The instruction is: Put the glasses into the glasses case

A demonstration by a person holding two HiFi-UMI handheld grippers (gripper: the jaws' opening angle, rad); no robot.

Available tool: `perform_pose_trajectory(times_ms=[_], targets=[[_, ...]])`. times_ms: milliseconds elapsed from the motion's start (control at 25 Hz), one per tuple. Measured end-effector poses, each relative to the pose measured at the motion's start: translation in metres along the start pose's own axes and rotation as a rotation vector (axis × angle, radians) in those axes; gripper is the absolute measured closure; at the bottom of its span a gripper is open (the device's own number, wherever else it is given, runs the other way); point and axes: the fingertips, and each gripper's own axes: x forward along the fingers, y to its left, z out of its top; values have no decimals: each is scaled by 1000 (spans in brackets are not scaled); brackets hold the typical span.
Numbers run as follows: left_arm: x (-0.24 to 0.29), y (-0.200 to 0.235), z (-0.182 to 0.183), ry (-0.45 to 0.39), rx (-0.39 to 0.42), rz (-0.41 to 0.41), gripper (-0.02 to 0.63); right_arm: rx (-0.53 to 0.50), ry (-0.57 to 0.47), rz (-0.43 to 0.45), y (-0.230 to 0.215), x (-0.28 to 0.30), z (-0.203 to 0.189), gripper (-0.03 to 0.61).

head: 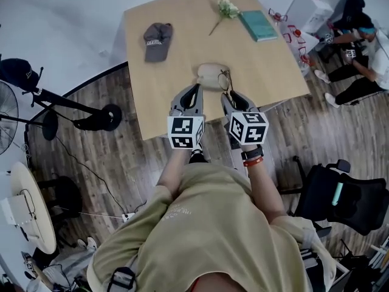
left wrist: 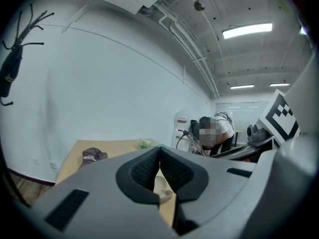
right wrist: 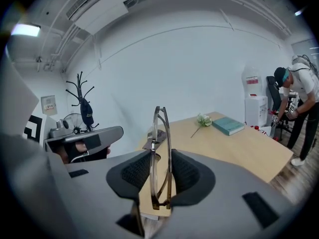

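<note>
My right gripper [head: 226, 93] [right wrist: 160, 176] is shut on folded clear-framed glasses [right wrist: 162, 133], which stand upright between its pads. In the head view the glasses [head: 226, 79] sit just right of a beige soft glasses case [head: 208, 73], over the near part of the wooden table [head: 182, 108]. My left gripper [head: 196, 87] [left wrist: 159, 156] has its fingertips pressed together at the case's near-left edge. Part of the case [left wrist: 162, 187] shows through the gap below those tips. The pinch point itself is hidden.
On the table lie a grey cap [head: 158, 40], a flower sprig [head: 227, 8] and a teal book [head: 258, 25] toward the far side. People [head: 364, 47] are at the far right. A black chair [head: 346, 199] and a fan stand [head: 91, 111] flank me.
</note>
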Motion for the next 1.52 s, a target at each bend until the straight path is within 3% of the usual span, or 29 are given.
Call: perform_pose_trajectory(times_ms=[400, 800, 920, 1040, 1200, 1520], targets=[[50, 50, -8, 37, 0, -78, 591, -9, 60, -12, -2, 67, 0, 445], [79, 63, -52, 117, -33, -127, 591, 76, 178, -59, -36, 98, -41, 443], [92, 61, -64, 137, -41, -124, 591, 89, 197, -29, -53, 106, -46, 443], [106, 66, -75, 151, -47, -112, 591, 24, 217, 54, -61, 123, -51, 443], [121, 77, -89, 176, -62, -85, 591, -18, 313, 149, -63, 143, -66, 443], [144, 96, -107, 219, -81, -46, 591, -35, 410, 226, -80, 175, -77, 440]])
